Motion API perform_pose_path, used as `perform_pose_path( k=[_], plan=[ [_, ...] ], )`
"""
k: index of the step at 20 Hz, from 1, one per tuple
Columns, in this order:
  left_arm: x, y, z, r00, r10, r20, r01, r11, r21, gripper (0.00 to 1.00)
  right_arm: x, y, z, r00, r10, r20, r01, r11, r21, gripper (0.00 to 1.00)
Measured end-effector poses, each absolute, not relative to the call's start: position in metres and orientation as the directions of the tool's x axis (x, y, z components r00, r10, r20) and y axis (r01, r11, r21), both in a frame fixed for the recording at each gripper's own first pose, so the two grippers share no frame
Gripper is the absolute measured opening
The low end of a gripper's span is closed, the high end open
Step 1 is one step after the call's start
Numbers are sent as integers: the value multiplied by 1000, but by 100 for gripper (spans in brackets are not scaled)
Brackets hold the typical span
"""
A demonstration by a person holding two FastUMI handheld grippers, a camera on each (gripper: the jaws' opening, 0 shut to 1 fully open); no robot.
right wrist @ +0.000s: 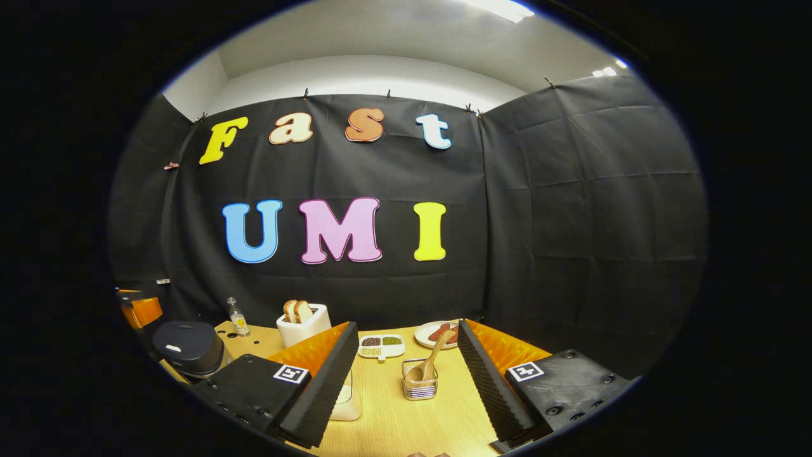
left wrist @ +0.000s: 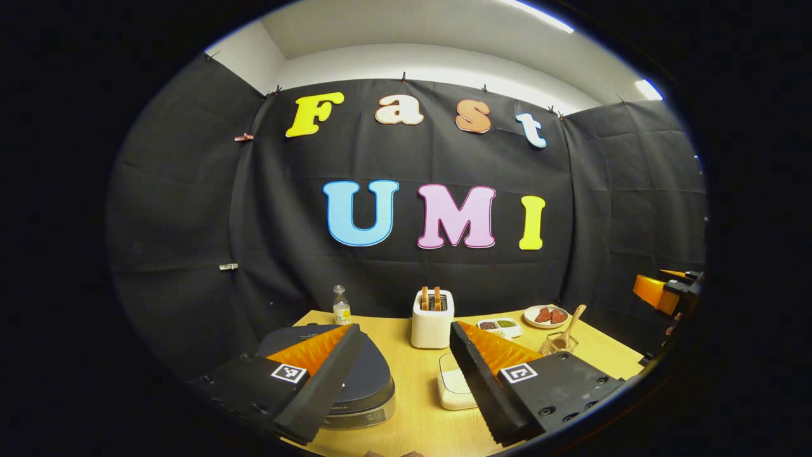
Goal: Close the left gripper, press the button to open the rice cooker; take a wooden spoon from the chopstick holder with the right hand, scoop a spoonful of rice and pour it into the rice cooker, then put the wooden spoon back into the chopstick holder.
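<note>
The dark grey rice cooker (left wrist: 373,379) stands with its lid down at the table's left, partly behind the left finger of my left gripper (left wrist: 404,327). That gripper is open and holds nothing. In the right gripper view the cooker (right wrist: 188,346) sits at the far left. The wooden spoon (right wrist: 432,357) leans in the wire chopstick holder (right wrist: 419,381), straight ahead between the fingers of my right gripper (right wrist: 407,324), which is open, empty and short of it. The spoon (left wrist: 566,331) is also at the right of the left gripper view.
A white toaster (left wrist: 432,318) with bread, a small bottle (left wrist: 342,306), a divided seasoning dish (left wrist: 501,326) and a plate of red food (left wrist: 547,315) line the back of the wooden table (left wrist: 419,419). A white container (left wrist: 453,384) lies near the middle.
</note>
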State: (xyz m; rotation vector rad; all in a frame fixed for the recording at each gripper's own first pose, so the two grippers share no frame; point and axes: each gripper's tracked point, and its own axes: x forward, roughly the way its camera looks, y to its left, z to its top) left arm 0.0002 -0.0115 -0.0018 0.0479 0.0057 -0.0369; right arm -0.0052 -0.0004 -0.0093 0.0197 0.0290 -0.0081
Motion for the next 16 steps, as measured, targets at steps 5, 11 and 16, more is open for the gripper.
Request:
perform_pose_path(
  k=[5, 11, 16],
  plan=[
    [2, 1, -4, 1000, -11, -21, 12, 999, 42, 95, -3, -1, -10, 999, -14, -31, 14, 1000, 20, 98],
    [13, 39, -10, 992, 0, -122, -2, 1000, -16, 84, -5, 0, -12, 999, -14, -34, 15, 1000, 20, 98],
    [30, 74, -38, 967, 8, -253, -21, 999, -50, 42, -10, 1, -20, 998, -8, -56, 9, 1000, 9, 98]
  ],
)
